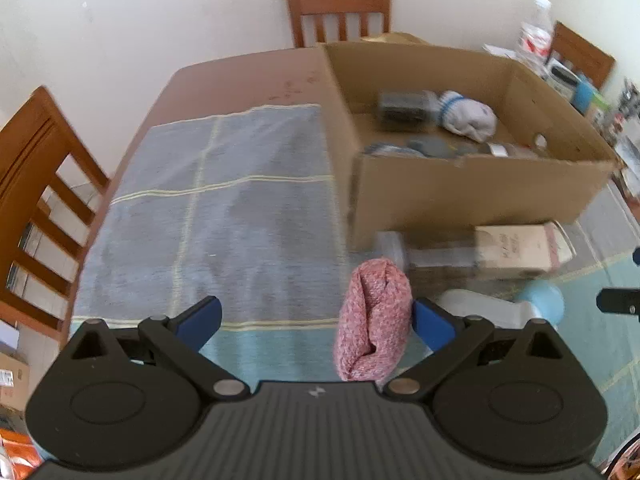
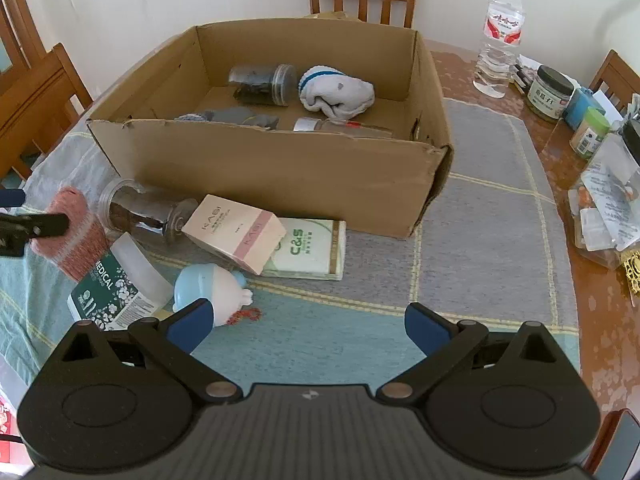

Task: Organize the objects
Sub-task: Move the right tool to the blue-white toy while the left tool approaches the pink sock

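In the left wrist view, the left gripper (image 1: 316, 316) is nearest the camera, and its blue fingers (image 1: 202, 318) stand wide apart with nothing held between them. A rolled pink sock (image 1: 374, 316) lies on the cloth just beside the right-side finger; I cannot tell if it touches it. Beyond the sock there is a clear jar (image 1: 432, 254) on its side and a pale carton (image 1: 520, 246), both blurred, close to the front wall of the cardboard box (image 1: 472, 196). Inside the box a white sock with blue stripes (image 1: 466, 114) and a dark jar (image 1: 404, 106) are visible. The box stands on a grey and teal cloth (image 1: 224, 208) that covers the counter (image 1: 248, 76).

In the right wrist view, the right gripper (image 2: 308, 330) also has its fingers (image 2: 426, 328) spread open and empty, above the teal part of the cloth. Near the left-side finger lies a small blue and white figure (image 2: 212, 290), next to a green medical pack (image 2: 110, 292). The pale carton leans on a green tissue pack (image 2: 310, 250). A water bottle (image 2: 500, 36) stands upright on the counter, to the right of the box.
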